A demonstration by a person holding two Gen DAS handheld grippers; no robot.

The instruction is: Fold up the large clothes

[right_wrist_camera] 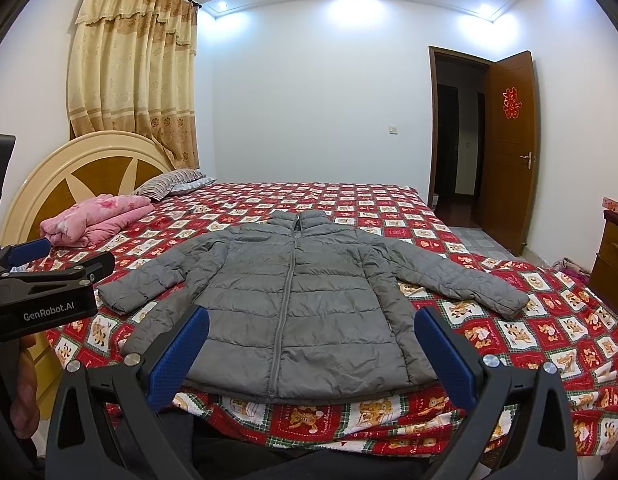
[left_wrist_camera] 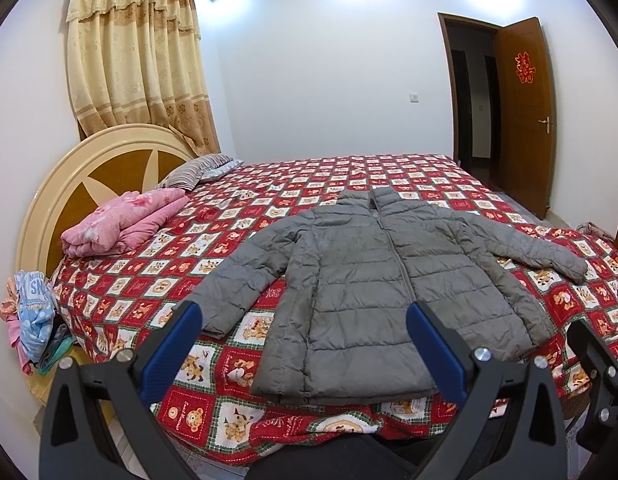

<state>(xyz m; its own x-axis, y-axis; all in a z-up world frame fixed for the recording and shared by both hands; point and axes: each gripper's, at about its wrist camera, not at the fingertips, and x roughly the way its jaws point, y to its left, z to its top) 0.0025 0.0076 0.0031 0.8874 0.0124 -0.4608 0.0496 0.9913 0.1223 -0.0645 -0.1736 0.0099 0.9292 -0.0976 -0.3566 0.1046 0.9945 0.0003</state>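
A grey puffer jacket (left_wrist_camera: 361, 280) lies flat and zipped on the bed, collar away from me, both sleeves spread out; it also shows in the right wrist view (right_wrist_camera: 293, 304). My left gripper (left_wrist_camera: 305, 344) is open and empty, held over the near edge of the bed in front of the jacket's hem. My right gripper (right_wrist_camera: 313, 352) is open and empty, also just short of the hem. The left gripper's body (right_wrist_camera: 45, 292) shows at the left of the right wrist view.
The bed has a red checked bear-print cover (left_wrist_camera: 157, 280). A folded pink quilt (left_wrist_camera: 121, 224) and a striped pillow (left_wrist_camera: 197, 170) lie by the headboard. A heap of clothes (left_wrist_camera: 33, 320) sits at the bed's left. An open brown door (left_wrist_camera: 525, 112) stands at the right.
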